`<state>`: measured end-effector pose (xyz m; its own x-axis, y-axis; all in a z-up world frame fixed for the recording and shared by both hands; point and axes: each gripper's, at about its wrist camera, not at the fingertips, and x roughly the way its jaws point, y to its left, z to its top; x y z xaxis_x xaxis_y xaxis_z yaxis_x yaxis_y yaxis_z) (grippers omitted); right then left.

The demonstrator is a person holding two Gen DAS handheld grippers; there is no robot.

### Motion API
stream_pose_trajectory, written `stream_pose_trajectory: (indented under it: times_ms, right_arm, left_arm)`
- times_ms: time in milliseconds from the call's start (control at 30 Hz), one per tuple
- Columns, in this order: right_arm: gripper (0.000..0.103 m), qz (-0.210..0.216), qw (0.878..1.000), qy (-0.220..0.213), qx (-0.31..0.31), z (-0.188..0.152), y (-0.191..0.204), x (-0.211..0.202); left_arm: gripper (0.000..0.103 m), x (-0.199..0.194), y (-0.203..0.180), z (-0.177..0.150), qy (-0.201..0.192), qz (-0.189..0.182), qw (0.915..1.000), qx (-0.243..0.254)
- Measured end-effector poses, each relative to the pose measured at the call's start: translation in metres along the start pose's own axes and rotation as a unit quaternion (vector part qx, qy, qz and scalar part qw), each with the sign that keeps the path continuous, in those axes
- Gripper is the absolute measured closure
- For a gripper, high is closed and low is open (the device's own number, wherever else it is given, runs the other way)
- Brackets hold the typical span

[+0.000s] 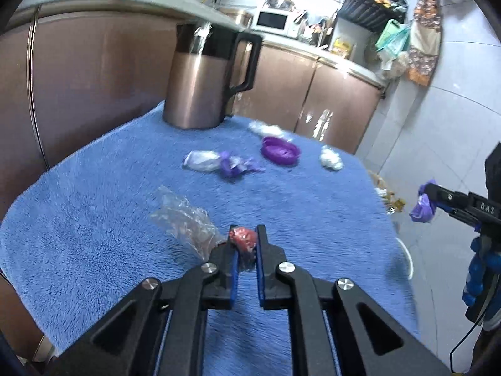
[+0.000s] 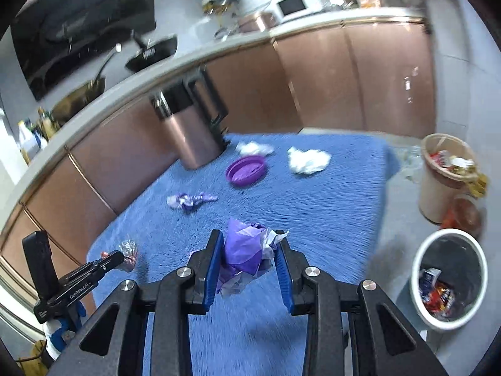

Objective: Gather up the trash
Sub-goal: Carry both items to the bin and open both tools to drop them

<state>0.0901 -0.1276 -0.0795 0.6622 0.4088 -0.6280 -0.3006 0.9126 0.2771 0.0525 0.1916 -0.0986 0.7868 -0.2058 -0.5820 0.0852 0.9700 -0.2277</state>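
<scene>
- While the left gripper (image 1: 245,239) fingers pinch a red wrapper (image 1: 242,238), its clear tail dangles — it could slip.
- Right gripper (image 2: 250,250) clamps a purple wrapper (image 2: 242,250) loosely — it may drop before reaching the white bin (image 2: 419,307).

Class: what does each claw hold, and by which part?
Left claw: the red wrapper, by its crumpled red end. Right claw: the purple wrapper, across its bunched middle.

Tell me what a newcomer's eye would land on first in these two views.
First, the fluffy blue towel covering the table, strewn with litter: a round purple plastic lid mid-table and white crumpled tissues behind it. Next, each claw's catch: the left claw shut on a red wrapper ball, the right claw on a crumpled purple plastic bag. A tall rose-gold metal jug stands at the far edge.
</scene>
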Motion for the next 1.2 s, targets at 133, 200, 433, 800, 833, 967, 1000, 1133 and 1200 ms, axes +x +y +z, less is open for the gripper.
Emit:
stream_pose_trajectory:
  times_ms: [133,200,433,800,833,967,1000,1133,1200]
  right_arm:
    - [0.072,-0.009,0.999,-0.041,0.012,-0.009,-0.004,-0.047]
    - [0.073,-0.015,0.998,-0.059,0.010,-0.012,-0.005,-0.068]
    - [0.073,-0.033,0.994,-0.101,0.019,-0.024,-0.027,-0.119]
    - [0.072,-0.140,0.981,-0.113,0.066,-0.045,-0.112,-0.147]
    - [0.072,-0.152,0.979,-0.111,0.072,-0.046,-0.123,-0.145]
    - [0.072,-0.187,0.973,-0.098,0.089,-0.048,-0.158,-0.134]
    - [0.072,-0.195,0.972,-0.095,0.092,-0.048,-0.165,-0.131]
    - [0.072,-0.227,0.965,-0.076,0.107,-0.048,-0.202,-0.111]
    - [0.072,-0.243,0.960,-0.066,0.119,-0.047,-0.223,-0.100]
  left_arm:
    - [0.095,-0.027,-0.027,0.007,-0.023,-0.020,0.9993,0.020]
    - [0.095,-0.040,-0.045,0.010,-0.034,-0.034,0.9983,0.032]
    - [0.095,-0.048,-0.120,0.016,-0.034,-0.078,0.9929,0.083]
    - [0.095,0.009,-0.262,0.025,0.029,-0.156,0.9696,0.187]
    - [0.095,0.020,-0.277,0.026,0.039,-0.164,0.9657,0.198]
    - [0.095,0.058,-0.322,0.031,0.069,-0.181,0.9554,0.223]
    - [0.095,0.068,-0.332,0.032,0.077,-0.186,0.9533,0.225]
    - [0.095,0.119,-0.366,0.035,0.114,-0.202,0.9469,0.223]
    - [0.095,0.147,-0.380,0.035,0.136,-0.211,0.9444,0.212]
